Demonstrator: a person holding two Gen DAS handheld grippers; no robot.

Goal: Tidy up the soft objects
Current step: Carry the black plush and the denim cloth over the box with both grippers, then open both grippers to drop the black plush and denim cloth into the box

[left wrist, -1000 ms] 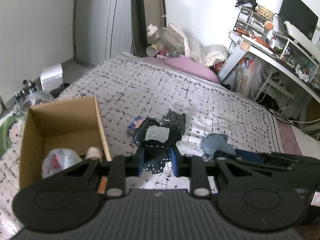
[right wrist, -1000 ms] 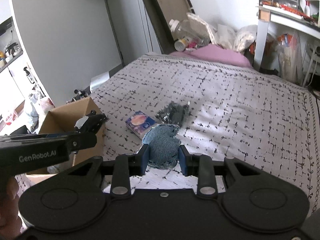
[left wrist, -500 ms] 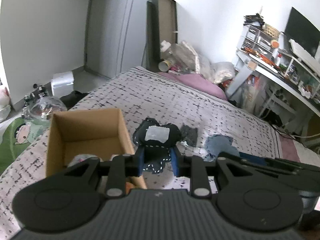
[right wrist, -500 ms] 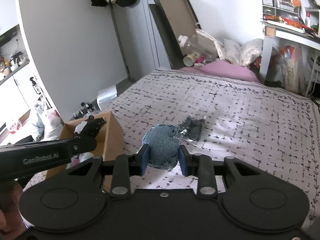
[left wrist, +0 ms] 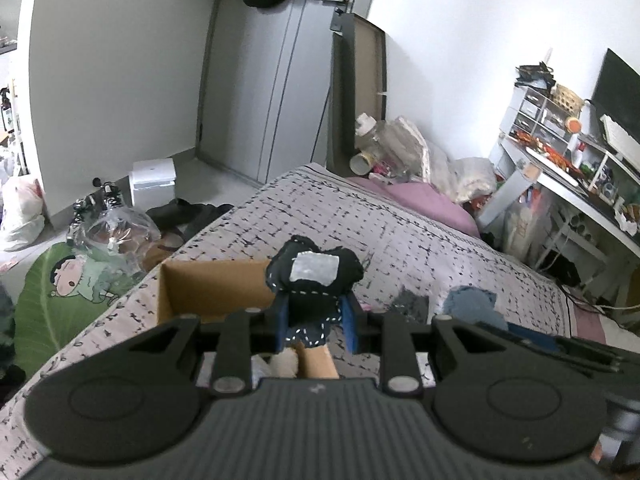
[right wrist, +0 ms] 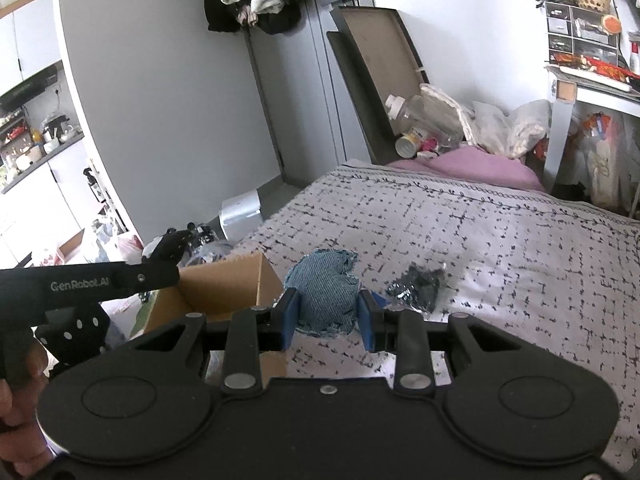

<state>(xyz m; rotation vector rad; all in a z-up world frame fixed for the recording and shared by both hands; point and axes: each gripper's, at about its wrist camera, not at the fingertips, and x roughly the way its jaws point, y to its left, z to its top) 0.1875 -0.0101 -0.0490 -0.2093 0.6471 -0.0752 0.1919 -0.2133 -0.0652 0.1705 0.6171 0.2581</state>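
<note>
L tongs (left wrist: 316, 326) tilted down, clamped on black pouch (left wrist: 314, 276) above cardboard box (left wrist: 208, 290); R tongs (right wrist: 327, 320) tilted down, clamped on denim pouch (right wrist: 324, 300).

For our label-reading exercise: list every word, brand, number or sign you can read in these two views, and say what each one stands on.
"GenRobot.AI": white letters on the black side of the left gripper, seen in the right wrist view.
Packets and bottles on the desk shelves: print too small and blurred to read.
Tin can by the pillow: label unreadable.
Grey patch on the black pouch: no text visible.

Black white-stitched cushion (left wrist: 314, 280), blue denim cushion (right wrist: 325, 294), brown box (left wrist: 208, 288), black-flecked grey bedspread (right wrist: 500, 240)
</note>
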